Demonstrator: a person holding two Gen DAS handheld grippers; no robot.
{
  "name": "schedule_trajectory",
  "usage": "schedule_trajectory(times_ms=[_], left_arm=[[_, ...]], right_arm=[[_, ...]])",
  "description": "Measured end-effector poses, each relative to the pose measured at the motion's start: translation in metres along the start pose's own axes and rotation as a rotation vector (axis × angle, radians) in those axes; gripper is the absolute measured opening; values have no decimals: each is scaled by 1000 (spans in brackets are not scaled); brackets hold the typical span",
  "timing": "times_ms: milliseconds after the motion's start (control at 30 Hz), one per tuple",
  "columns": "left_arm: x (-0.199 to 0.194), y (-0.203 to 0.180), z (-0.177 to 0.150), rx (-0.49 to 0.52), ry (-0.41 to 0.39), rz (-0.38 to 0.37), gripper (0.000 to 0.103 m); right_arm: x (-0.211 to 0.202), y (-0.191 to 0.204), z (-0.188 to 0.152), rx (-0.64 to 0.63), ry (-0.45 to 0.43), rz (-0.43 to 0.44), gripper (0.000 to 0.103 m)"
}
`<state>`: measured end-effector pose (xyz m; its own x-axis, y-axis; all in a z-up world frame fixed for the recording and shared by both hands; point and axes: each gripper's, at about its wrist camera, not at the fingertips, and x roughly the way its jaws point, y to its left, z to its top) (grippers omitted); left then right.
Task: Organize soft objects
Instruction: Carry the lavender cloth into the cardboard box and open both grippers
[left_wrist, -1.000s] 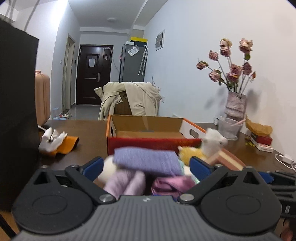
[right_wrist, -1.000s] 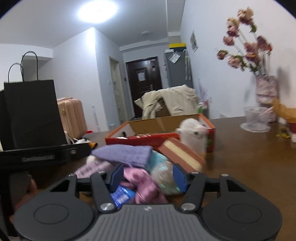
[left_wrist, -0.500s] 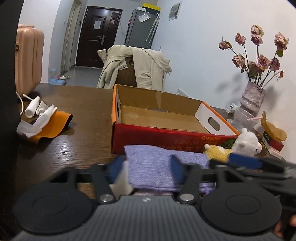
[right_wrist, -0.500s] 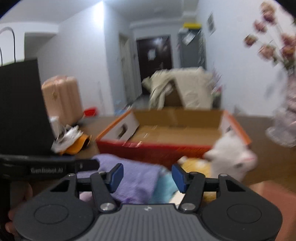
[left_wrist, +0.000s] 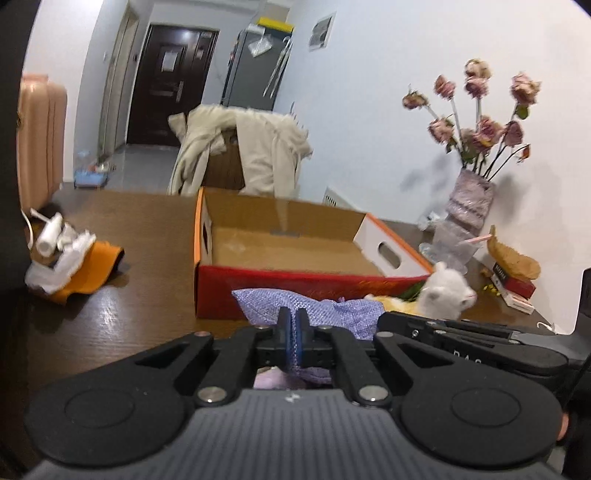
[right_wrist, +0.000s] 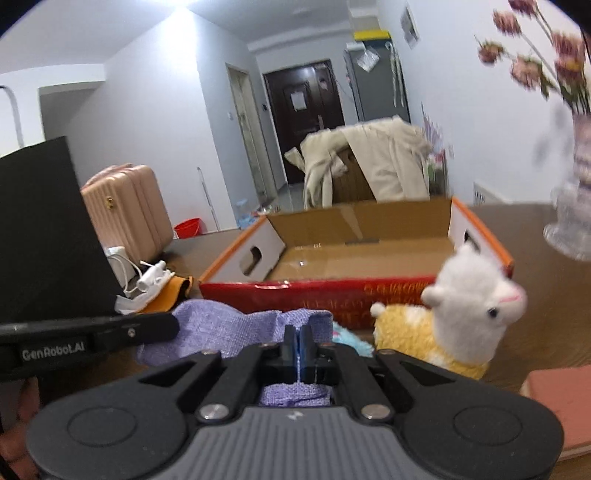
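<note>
A: Left wrist view first: your left gripper (left_wrist: 294, 325) is clenched on the purple cloth (left_wrist: 314, 304), blue pads pressed together with the knit pinched between them. The cloth spreads forward and to the right of your fingers, just this side of the red front wall of the cardboard box (left_wrist: 295, 284)

B: And your other hand?

A: From the right wrist view, your right gripper (right_wrist: 297, 345) is also clamped onto that purple cloth (right_wrist: 221, 326), with fabric bunched behind the pads. So you hold one cloth at two places, its long axis running crosswise between your hands, roughly parallel to the box's front wall

B: Which way does it need to go?

A: Straight ahead and up over the wall, I judge. The box (right_wrist: 362, 258) sits directly beyond both grippers and looks bare inside, so both hands seem equally near it. I cannot tell whether the cloth touches the wall

B: Anything close by to mind?

A: A plush alpaca (right_wrist: 461, 317) stands on the table (right_wrist: 546, 295) to your right, just before the box's right corner and near your right gripper; something teal and fluffy (right_wrist: 351, 338) lies between it and the cloth. Carry both ends together, or I expect the middle to sag and catch on the wall
</note>
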<state>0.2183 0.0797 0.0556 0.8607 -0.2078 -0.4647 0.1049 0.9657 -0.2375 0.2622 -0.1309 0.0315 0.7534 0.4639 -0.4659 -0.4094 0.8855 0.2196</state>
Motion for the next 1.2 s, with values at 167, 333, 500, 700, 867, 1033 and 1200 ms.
schedule_trajectory(times_ms=[167, 333, 500, 700, 867, 1033, 1200], left_arm=[[-33, -21, 6, 18, -53, -19, 3], [-46, -38, 12, 23, -101, -29, 3], [-34, -50, 42, 42, -125, 1, 3], [34, -45, 119, 27, -100, 1, 3], [130, -5, 152, -39, -5, 22, 3], [207, 37, 160, -119, 88, 108, 3], [262, 56, 149, -60, 207, 212, 13]], right_arm=[[-50, -4, 6, 7, -60, 9, 1], [-72, -3, 17, -23, -96, 19, 1], [-68, -9, 49, -75, -124, 31, 1], [-2, -32, 137, -92, -82, 97, 1], [105, -49, 195, -70, 59, 112, 1], [202, -56, 204, -47, 152, 45, 1], [260, -63, 183, -3, 194, 9, 15]])
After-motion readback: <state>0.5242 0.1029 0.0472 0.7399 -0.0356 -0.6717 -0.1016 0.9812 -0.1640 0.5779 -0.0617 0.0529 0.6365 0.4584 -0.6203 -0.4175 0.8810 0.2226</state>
